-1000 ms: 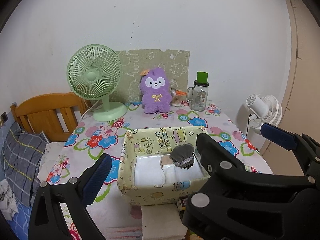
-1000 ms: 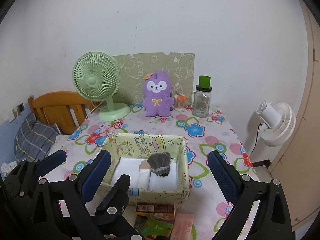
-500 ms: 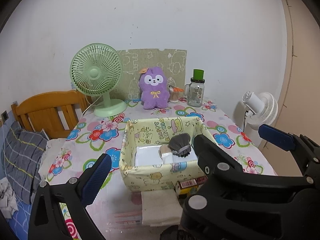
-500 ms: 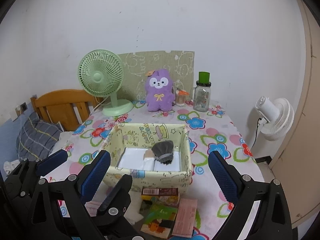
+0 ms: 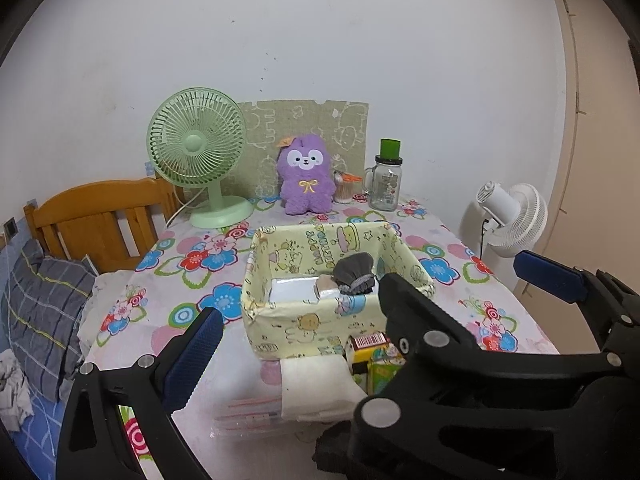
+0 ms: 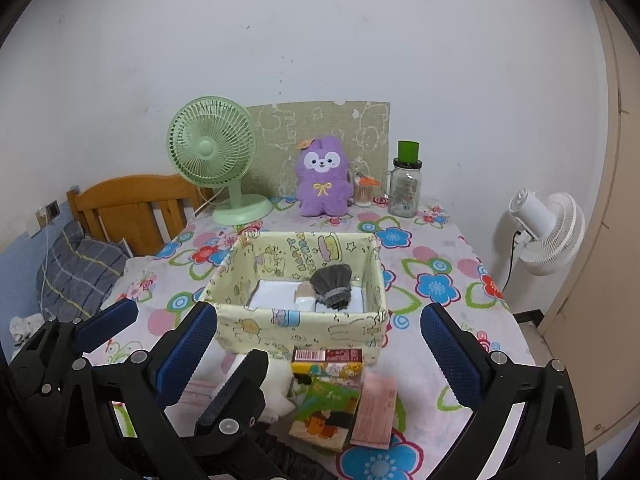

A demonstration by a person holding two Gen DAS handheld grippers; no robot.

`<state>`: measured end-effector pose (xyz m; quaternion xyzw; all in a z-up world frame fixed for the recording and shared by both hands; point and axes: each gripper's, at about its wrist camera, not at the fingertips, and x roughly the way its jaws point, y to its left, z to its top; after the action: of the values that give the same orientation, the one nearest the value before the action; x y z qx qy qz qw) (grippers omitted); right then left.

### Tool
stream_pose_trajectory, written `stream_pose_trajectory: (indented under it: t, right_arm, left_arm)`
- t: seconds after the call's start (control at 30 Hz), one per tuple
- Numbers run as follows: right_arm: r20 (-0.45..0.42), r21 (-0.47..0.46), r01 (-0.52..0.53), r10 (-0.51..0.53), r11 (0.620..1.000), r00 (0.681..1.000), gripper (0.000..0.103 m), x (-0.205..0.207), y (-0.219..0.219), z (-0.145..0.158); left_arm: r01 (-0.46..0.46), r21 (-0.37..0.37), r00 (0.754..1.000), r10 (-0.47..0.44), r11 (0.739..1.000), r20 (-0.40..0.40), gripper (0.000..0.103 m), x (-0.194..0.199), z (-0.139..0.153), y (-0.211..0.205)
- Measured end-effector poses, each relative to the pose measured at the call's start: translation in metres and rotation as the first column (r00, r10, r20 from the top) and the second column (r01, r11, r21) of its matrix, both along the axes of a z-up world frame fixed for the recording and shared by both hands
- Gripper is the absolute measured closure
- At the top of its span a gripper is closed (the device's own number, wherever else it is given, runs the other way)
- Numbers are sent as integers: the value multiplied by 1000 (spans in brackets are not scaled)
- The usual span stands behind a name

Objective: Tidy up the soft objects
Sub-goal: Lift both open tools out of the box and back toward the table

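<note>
Just in front of the yellow fabric box [image 5: 340, 312], the folded white cloth [image 5: 316, 388] lies nearest the left tongs [image 5: 360, 320], both tongs [image 6: 316, 344] gaping empty.

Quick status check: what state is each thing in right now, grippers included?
Left gripper: open, empty.
Right gripper: open, empty.
Box: open-topped, holding white folded items.
Grey pouch: inside box, on top.
Towel: folded, outside box.
Jar: lidded, upright.
Green fan: upright.
Plush: upright.
</note>
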<state>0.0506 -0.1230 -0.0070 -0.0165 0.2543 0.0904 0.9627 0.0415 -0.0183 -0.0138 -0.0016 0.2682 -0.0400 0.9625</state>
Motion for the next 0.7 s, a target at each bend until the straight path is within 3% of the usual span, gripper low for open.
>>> stream_pose_trajectory:
  t: [0.7]
  right_arm:
    - [-18, -6, -10, 10, 1000, 1000, 0, -25, 5, -35]
  left_arm:
    - [24, -27, 999, -25, 999, -29, 1, -24, -35, 7]
